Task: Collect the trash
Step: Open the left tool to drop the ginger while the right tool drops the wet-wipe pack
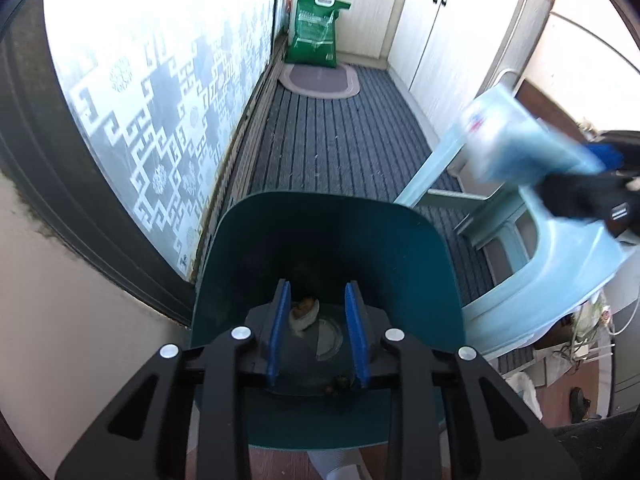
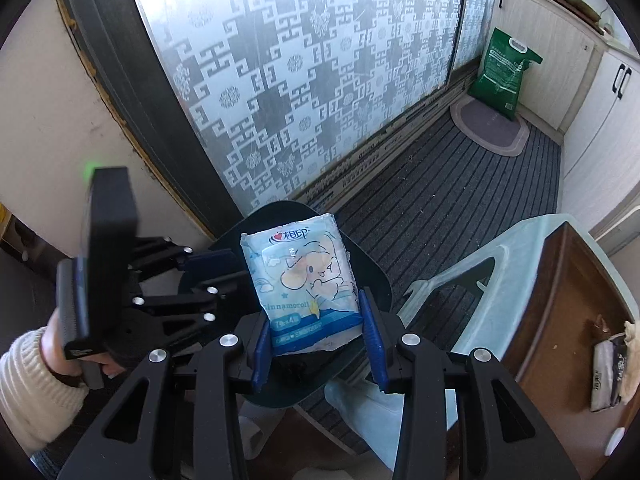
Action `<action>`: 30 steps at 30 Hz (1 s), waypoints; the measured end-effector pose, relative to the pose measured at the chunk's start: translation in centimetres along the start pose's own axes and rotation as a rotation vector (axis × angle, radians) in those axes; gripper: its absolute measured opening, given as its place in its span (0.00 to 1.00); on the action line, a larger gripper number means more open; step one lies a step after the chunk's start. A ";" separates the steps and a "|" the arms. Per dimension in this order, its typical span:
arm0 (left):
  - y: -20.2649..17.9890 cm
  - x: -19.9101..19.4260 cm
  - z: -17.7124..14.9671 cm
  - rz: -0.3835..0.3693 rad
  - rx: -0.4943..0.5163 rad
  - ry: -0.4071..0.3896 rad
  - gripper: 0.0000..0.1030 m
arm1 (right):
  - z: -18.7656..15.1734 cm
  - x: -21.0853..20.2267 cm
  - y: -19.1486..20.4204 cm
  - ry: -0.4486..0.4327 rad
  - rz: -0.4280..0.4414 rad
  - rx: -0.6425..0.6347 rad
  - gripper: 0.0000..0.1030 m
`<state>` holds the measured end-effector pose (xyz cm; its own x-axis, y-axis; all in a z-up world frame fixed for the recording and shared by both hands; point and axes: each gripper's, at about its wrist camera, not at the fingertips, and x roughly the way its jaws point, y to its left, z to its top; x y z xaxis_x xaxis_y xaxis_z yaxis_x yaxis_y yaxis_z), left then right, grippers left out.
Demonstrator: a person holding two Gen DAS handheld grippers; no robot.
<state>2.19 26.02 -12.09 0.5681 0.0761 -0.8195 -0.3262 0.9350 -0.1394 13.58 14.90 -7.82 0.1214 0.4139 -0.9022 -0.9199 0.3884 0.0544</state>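
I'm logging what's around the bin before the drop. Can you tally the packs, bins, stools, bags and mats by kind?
Tissue pack, light blue, held in the right gripper: 1
Bin, dark teal: 1
Plastic stool, pale blue: 1
Green bag by the cabinets: 1
Oval floor mat: 1
Total: 5

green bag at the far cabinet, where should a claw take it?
By the white handle slot at its top edge, from above. The green bag stands upright against the cabinet, so the top is free, its back blocked; the broad faces look too wide for a claw.
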 end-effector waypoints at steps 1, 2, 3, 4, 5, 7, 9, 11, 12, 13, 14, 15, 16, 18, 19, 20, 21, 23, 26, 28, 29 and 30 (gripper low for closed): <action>0.0 -0.5 0.0 0.000 0.007 -0.019 0.29 | 0.0 0.3 0.1 0.006 0.001 -0.002 0.39; -0.1 -1.0 0.1 -0.001 0.013 -0.035 0.29 | 0.0 0.6 0.2 0.014 0.000 -0.006 0.39; -0.2 -1.4 0.1 -0.001 0.017 -0.049 0.29 | -0.1 1.1 0.4 0.026 -0.007 -0.012 0.39; -0.2 -2.0 0.2 -0.009 0.017 -0.069 0.29 | -0.1 1.3 0.5 0.033 -0.010 -0.015 0.39; -0.1 -2.5 0.3 -0.017 0.014 -0.087 0.29 | -0.1 1.6 0.6 0.040 -0.011 -0.017 0.39; 0.1 -3.5 0.5 -0.012 0.004 -0.127 0.22 | -0.1 2.3 0.7 0.056 -0.013 -0.020 0.39; 0.4 -4.4 0.7 -0.015 -0.013 -0.164 0.19 | -0.1 3.0 0.8 0.070 -0.005 -0.019 0.39; 0.7 -5.4 0.9 -0.023 -0.033 -0.207 0.18 | -0.2 3.8 1.2 0.088 0.006 -0.029 0.39; 0.8 -6.0 1.0 -0.029 -0.039 -0.227 0.16 | -0.3 4.2 1.5 0.095 0.011 -0.031 0.39; 0.8 -6.5 1.0 -0.035 -0.044 -0.246 0.16 | -0.4 4.6 1.8 0.105 0.015 -0.037 0.39; 0.9 -7.1 1.1 -0.045 -0.050 -0.269 0.16 | -0.4 4.9 2.0 0.112 0.016 -0.042 0.40; 1.0 -7.6 1.1 -0.050 -0.054 -0.290 0.16 | -0.5 5.4 2.4 0.123 0.018 -0.049 0.40; 0.9 -8.3 1.2 -0.051 -0.060 -0.318 0.16 | -0.6 5.8 2.6 0.133 0.021 -0.054 0.40; 0.9 -9.2 1.1 -0.059 -0.070 -0.358 0.16 | -0.8 6.7 3.3 0.155 0.027 -0.068 0.40; 0.9 -9.7 1.1 -0.061 -0.077 -0.382 0.16 | -0.9 7.1 3.7 0.167 0.030 -0.078 0.40; 0.9 -10.1 1.1 -0.065 -0.082 -0.400 0.16 | -1.0 7.5 3.9 0.177 0.031 -0.086 0.40; 0.8 -10.5 1.2 -0.067 -0.089 -0.418 0.16 | -1.1 7.9 4.2 0.187 0.031 -0.093 0.40; 0.6 -11.1 1.3 -0.075 -0.097 -0.437 0.16 | -1.4 8.8 4.6 0.202 0.042 -0.101 0.42; 0.2 -11.9 1.4 -0.099 -0.104 -0.470 0.16 | -1.9 10.0 4.9 0.233 0.052 -0.097 0.46; 0.1 -12.5 1.5 -0.112 -0.109 -0.493 0.16 | -2.2 10.5 4.9 0.250 0.051 -0.098 0.48; 0.0 -12.9 1.5 -0.121 -0.113 -0.507 0.16 | -2.3 10.9 5.0 0.255 0.052 -0.095 0.49; -0.1 -13.1 1.5 -0.129 -0.117 -0.519 0.16 | -2.6 11.1 4.9 0.263 0.055 -0.093 0.49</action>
<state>-4.14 25.43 -0.51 0.8977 0.1521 -0.4134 -0.2943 0.9054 -0.3059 9.49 19.26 -18.67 -0.0192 0.1994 -0.9797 -0.9540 0.2896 0.0776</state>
